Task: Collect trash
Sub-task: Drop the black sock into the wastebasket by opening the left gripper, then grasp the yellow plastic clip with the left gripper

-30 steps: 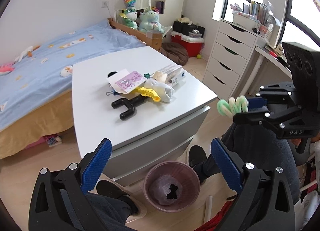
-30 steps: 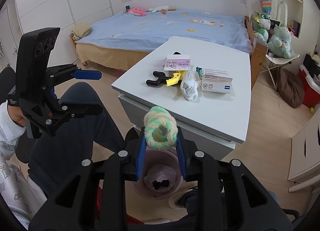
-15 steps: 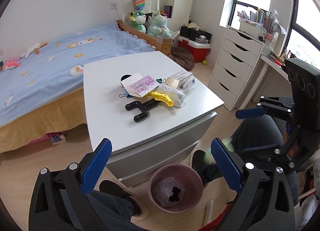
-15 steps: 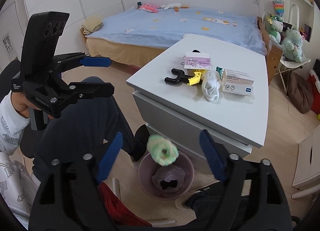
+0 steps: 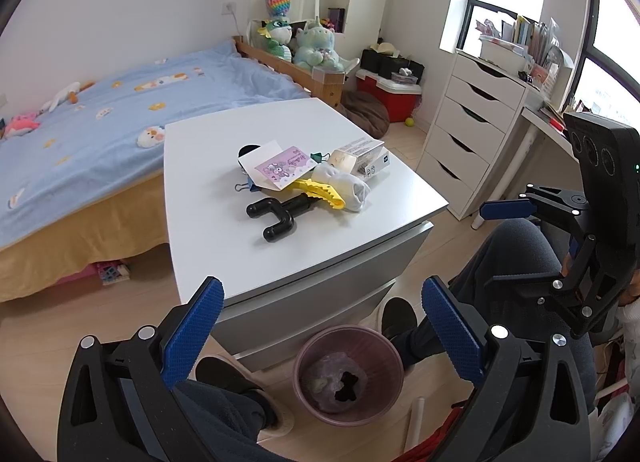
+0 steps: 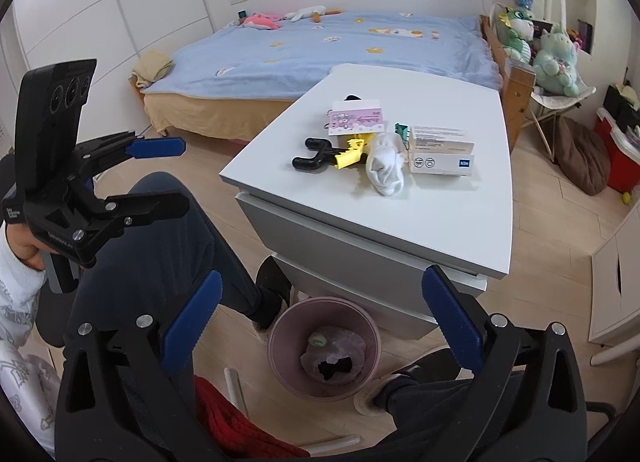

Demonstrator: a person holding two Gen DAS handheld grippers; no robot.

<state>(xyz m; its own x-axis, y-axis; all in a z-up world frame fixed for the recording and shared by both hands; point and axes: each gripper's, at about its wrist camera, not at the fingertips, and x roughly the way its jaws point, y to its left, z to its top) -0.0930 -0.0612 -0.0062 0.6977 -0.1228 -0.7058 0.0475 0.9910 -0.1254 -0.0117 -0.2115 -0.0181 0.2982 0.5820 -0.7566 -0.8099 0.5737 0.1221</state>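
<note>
Small green item (image 6: 318, 340) in bin (image 6: 280, 326) too small to identify; box (image 6: 442, 159) print illegible.

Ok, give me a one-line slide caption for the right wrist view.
Right gripper, jaws opening and empty, above the pink bin holding a green ring; clutter on the white table.

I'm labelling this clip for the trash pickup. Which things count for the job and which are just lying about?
Job: pink bin, green-white ring inside it, white table clutter: white sock, medicine box, purple card, black-yellow tool.

Lying about: bed, plush toys, drawers.
</note>
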